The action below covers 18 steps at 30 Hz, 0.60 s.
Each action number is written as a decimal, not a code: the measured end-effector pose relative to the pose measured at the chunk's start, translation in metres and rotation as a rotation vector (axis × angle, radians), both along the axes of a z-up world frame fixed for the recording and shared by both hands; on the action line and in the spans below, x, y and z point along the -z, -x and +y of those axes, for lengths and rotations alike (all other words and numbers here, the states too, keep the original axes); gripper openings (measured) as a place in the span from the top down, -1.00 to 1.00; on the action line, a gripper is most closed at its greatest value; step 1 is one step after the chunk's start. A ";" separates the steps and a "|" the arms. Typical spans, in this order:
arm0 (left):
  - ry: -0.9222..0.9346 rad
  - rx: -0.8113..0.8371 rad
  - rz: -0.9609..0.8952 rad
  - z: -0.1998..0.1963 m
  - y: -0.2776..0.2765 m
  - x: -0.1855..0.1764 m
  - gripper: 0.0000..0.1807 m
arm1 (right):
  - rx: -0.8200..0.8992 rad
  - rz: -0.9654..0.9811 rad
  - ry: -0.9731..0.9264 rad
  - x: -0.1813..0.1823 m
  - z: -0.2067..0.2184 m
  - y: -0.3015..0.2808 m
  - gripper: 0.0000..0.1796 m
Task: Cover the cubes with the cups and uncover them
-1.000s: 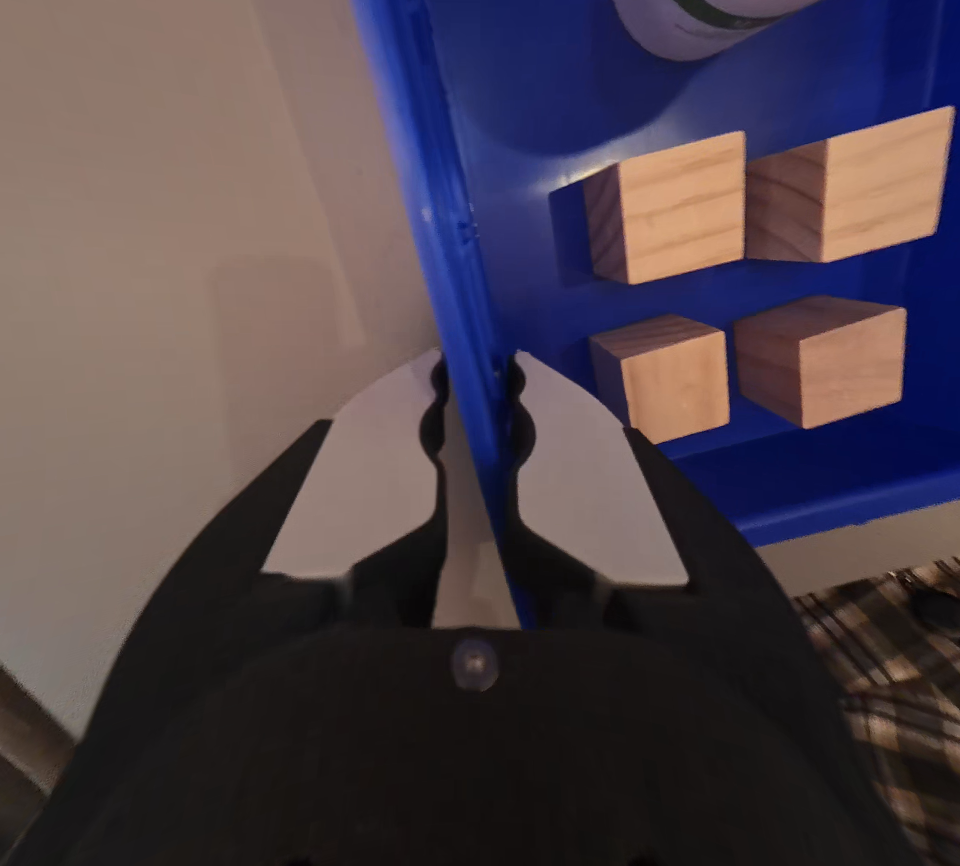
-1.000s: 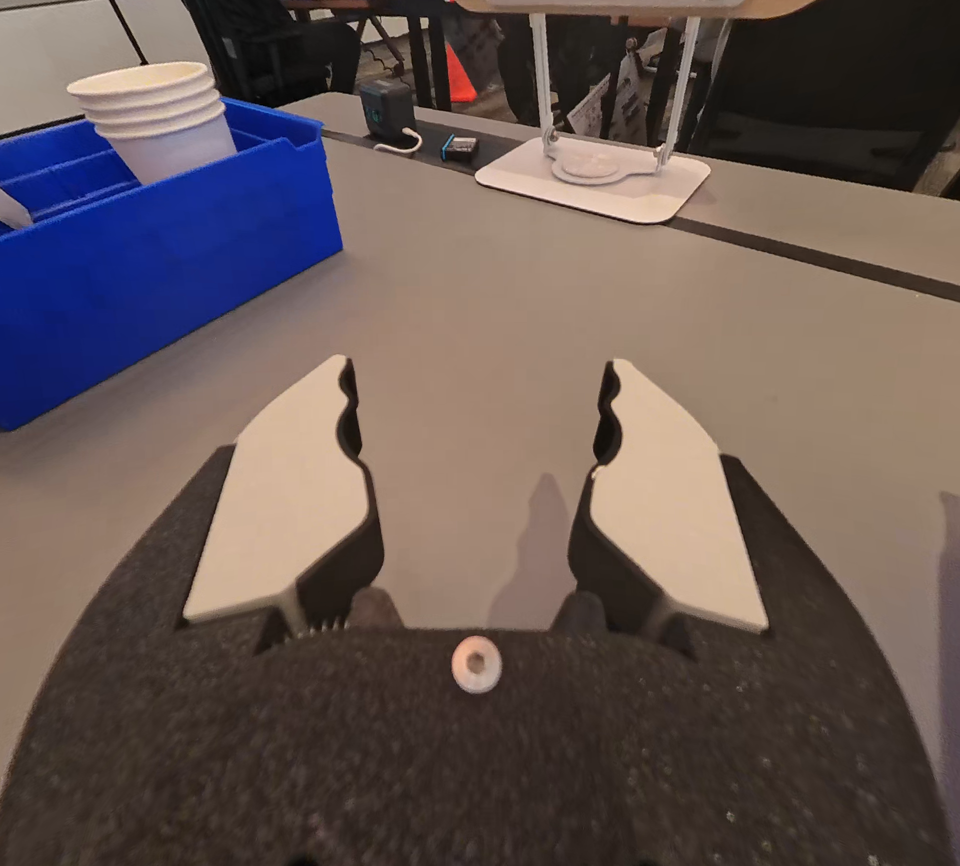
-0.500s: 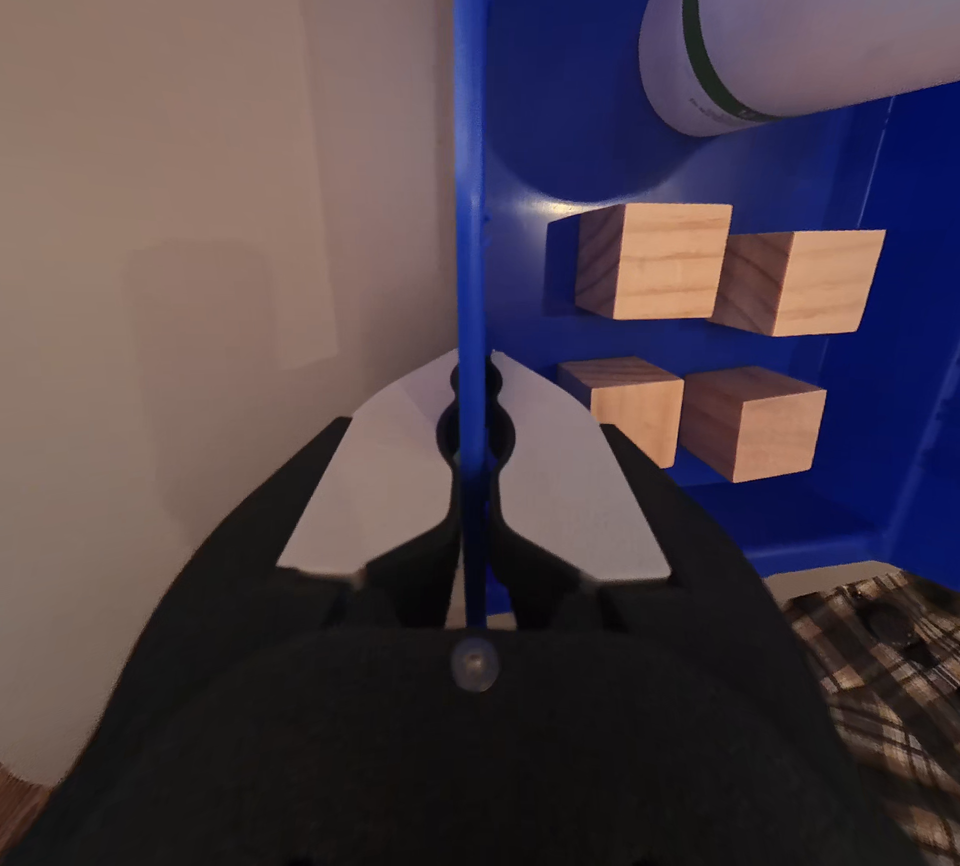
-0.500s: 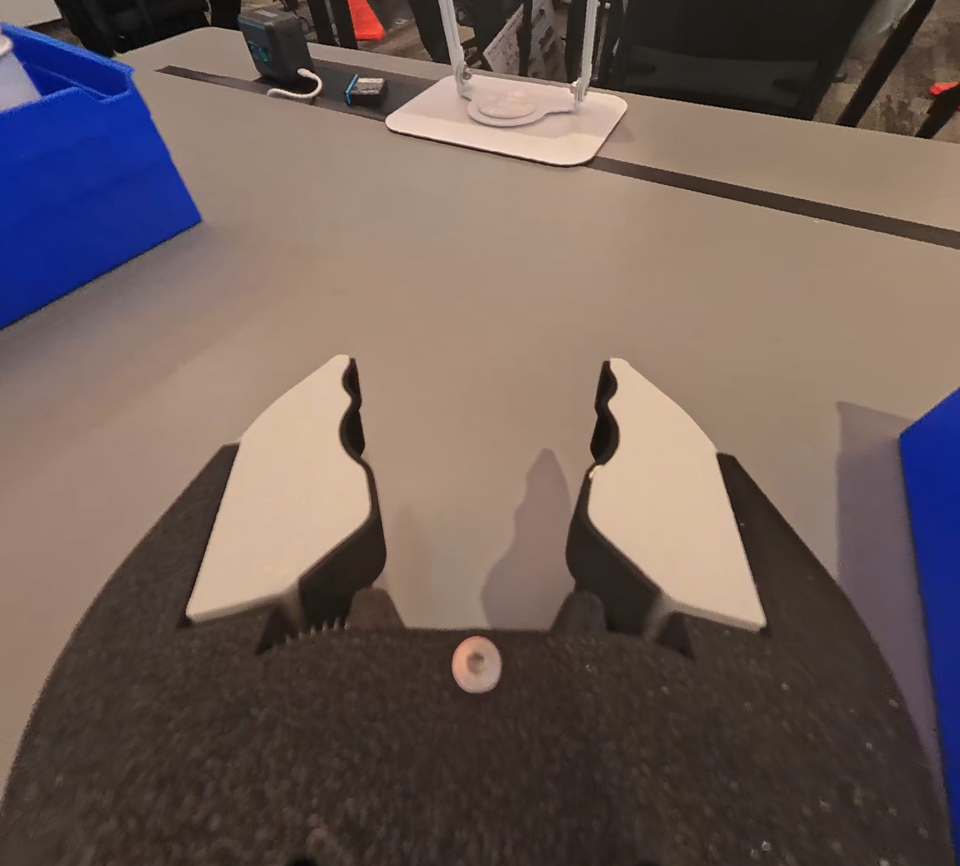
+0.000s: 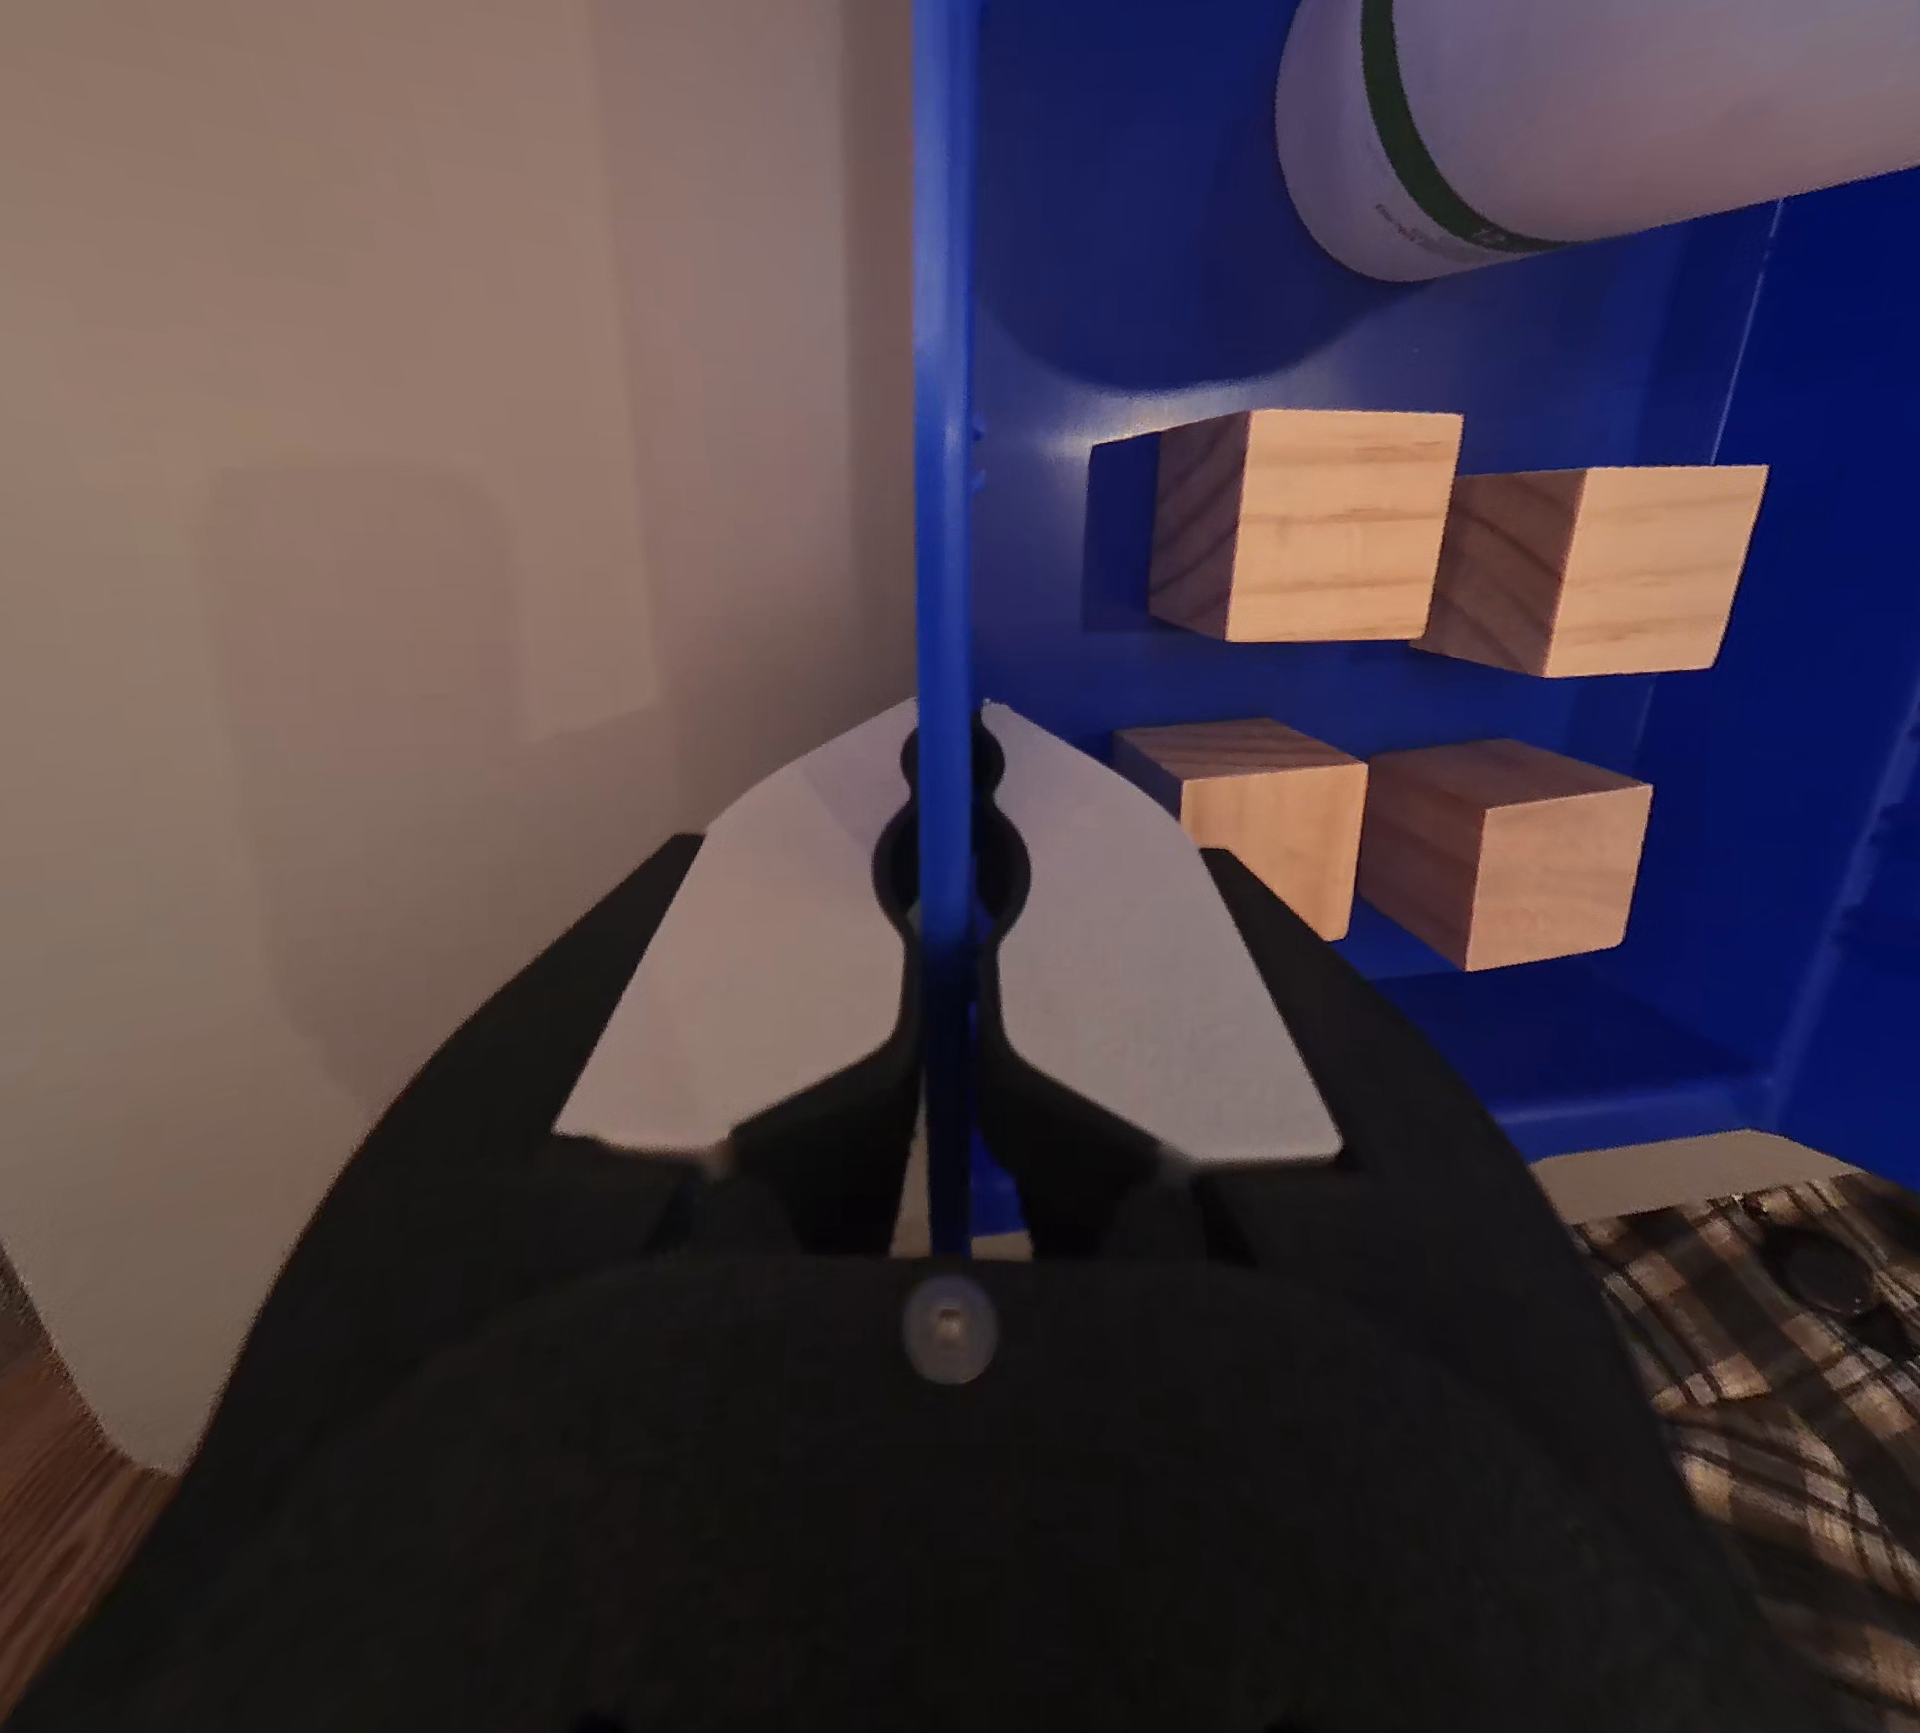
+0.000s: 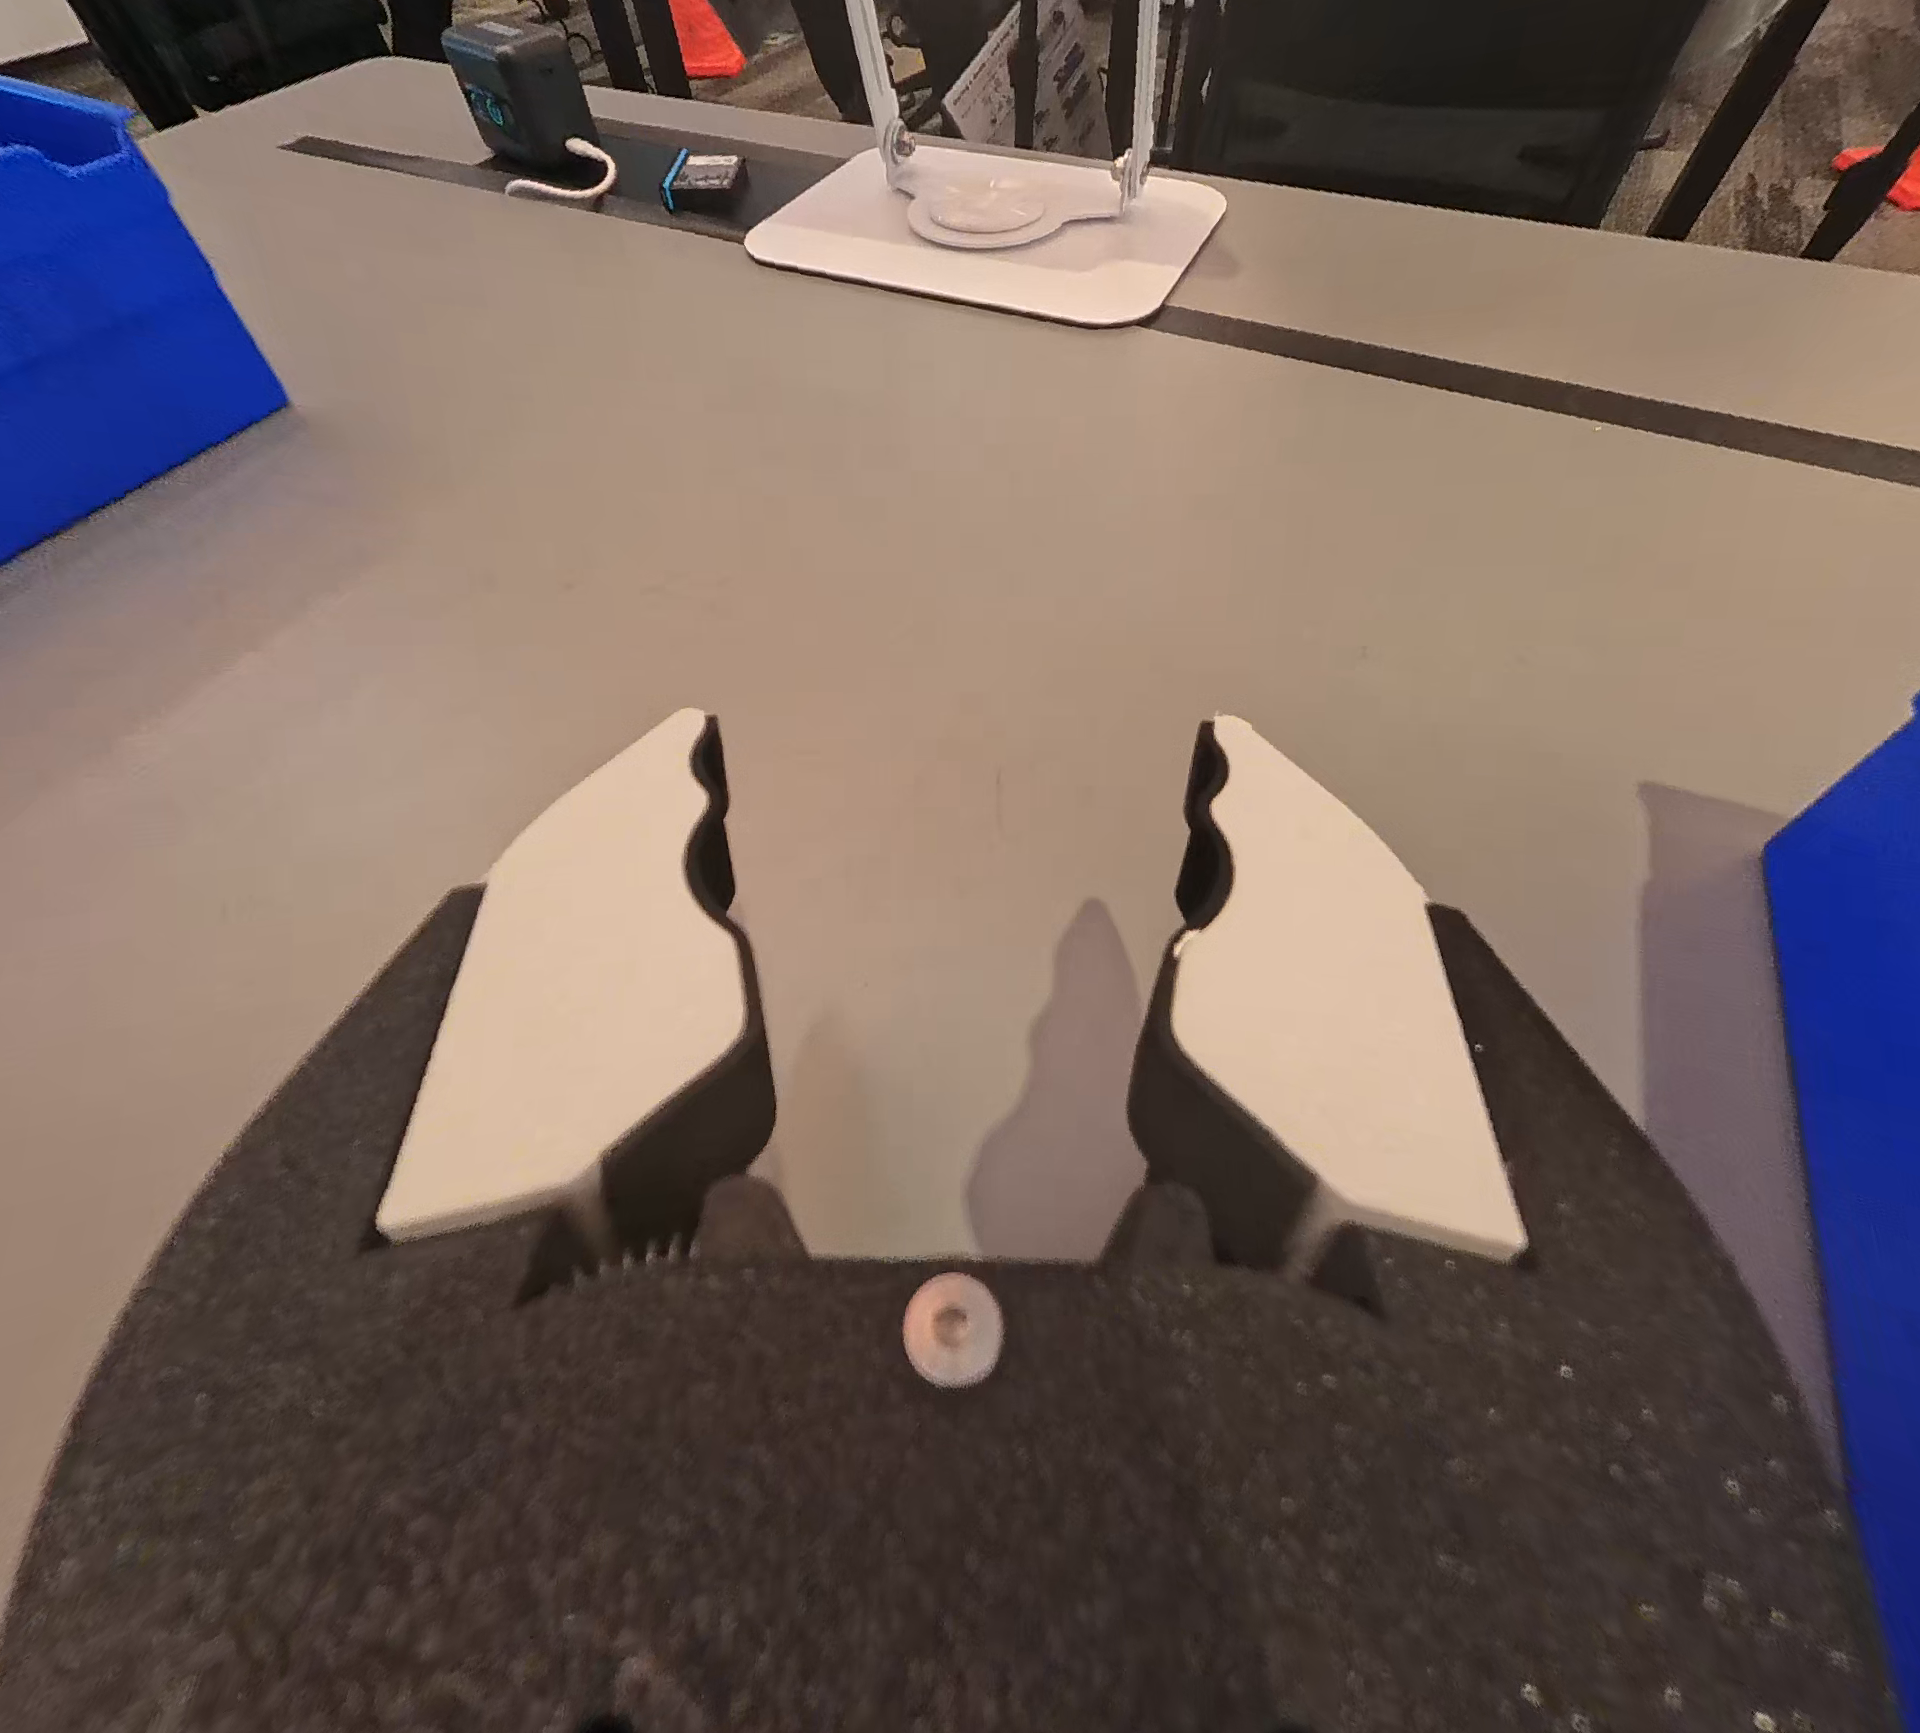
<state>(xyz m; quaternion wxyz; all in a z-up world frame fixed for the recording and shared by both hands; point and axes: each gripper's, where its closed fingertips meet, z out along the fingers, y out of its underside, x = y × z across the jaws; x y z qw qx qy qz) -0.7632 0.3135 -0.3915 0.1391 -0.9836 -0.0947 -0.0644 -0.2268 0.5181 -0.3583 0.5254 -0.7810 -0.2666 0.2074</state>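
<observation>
left wrist view, left to right: the left claw [image 5: 943, 727] is clenching the thin side wall of the blue bin [image 5: 943, 333], which is running up the centre of the frame. right of the wall, four wooden cubes [image 5: 1304, 525] are sitting on the bin floor in two pairs, the upper pair touching, and a stack of white cups [image 5: 1621, 42] is lying across the upper right corner. a likely risk: if the pinch on so thin a wall is slipping, the bin may be tilting or dropping, sending cubes sliding into each other and the cups rolling. the cup stack is being cut off by the frame edge, so its count is not readable here; the claw is hiding part of the lower left cube.

right wrist view, left to right: a blue bin corner [image 6: 94, 312] is showing at the left edge, the right claw [image 6: 956, 733] is hanging released over the bare grey table [image 6: 935, 540], holding nothing, and a second blue panel [image 6: 1849, 1060] is entering at the right edge. whether that panel is a separate bin cannot be told; its contents are hidden.
</observation>
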 end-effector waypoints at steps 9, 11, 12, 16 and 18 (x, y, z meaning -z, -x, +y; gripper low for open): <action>-0.004 -0.048 0.000 -0.010 0.031 0.000 0.96 | -0.010 -0.004 0.000 0.000 -0.001 0.001 0.08; -0.003 -0.060 -0.002 -0.013 0.039 0.000 0.96 | -0.013 -0.003 0.000 0.000 -0.001 0.002 0.09; -0.003 -0.065 -0.002 -0.014 0.043 0.000 0.96 | -0.015 -0.004 0.001 0.000 -0.001 0.002 0.09; -0.003 -0.073 -0.003 -0.018 0.058 -0.001 0.96 | -0.016 -0.010 -0.001 0.001 -0.001 0.002 0.10; -0.001 -0.072 -0.005 -0.020 0.064 -0.001 0.96 | -0.018 -0.010 -0.001 0.000 -0.001 0.003 0.11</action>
